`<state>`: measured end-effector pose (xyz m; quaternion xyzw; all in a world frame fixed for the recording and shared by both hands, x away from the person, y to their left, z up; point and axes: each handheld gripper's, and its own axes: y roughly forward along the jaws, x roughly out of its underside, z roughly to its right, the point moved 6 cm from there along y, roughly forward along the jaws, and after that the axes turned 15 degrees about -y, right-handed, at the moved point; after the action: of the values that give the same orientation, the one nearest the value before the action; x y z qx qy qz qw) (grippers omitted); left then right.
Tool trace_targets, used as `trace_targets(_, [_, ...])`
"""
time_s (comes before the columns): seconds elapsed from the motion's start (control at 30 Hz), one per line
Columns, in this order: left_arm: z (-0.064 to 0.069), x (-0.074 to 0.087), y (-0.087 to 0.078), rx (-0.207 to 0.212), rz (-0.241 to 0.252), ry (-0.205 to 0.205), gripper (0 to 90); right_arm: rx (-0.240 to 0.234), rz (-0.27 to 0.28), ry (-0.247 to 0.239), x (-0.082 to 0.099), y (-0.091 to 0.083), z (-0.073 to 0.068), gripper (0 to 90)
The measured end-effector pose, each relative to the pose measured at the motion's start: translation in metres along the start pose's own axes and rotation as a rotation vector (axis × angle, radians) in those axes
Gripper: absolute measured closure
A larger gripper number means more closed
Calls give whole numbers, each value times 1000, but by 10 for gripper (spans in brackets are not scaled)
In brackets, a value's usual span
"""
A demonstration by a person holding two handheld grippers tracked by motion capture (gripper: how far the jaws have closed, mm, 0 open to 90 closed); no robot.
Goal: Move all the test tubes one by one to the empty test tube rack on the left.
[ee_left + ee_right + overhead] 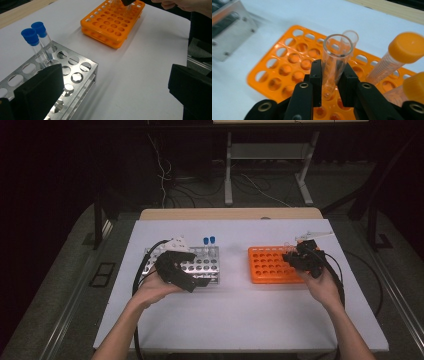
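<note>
An orange rack (267,266) with many holes lies right of centre on the white table. My right gripper (332,71) is shut on a clear, uncapped tube (335,53), held upright just above the rack's holes (287,65). From above, this gripper (294,257) sits at the rack's right edge. A second clear tube (351,37) stands behind it. My left gripper (115,85) is open wide with nothing between its jaws; in the high view it (196,269) hovers over a metal rack (206,265). Two blue-capped tubes (35,35) stand in that metal rack (75,72).
Two orange-capped tubes (404,50) lean in the orange rack's near right corner. A pale object (315,236) lies at the table's far right. A wooden strip (230,213) runs along the table's far edge. Cables trail from both grippers toward the person.
</note>
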<state>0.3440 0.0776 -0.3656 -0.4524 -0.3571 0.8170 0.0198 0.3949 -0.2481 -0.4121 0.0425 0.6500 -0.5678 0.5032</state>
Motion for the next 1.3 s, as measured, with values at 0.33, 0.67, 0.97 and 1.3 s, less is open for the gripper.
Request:
trace_targets(0.33, [3,-5,-3,7,-4,6,0,-74,26,-54,-21,-19,-16,750])
trace_targets(0.67, [7,-10,-8,13,-8,17,0,-145,44,-111,-40,-35,-35,750])
trace_targets(0.97, [14,-17,-8,22,-23,40,0,-232,59,-190,-55,-42,-61,750])
trace_targets(1.3, [24,-28,-7,43,-38,78,21,-317,71,-264,-66,-41,-92,749])
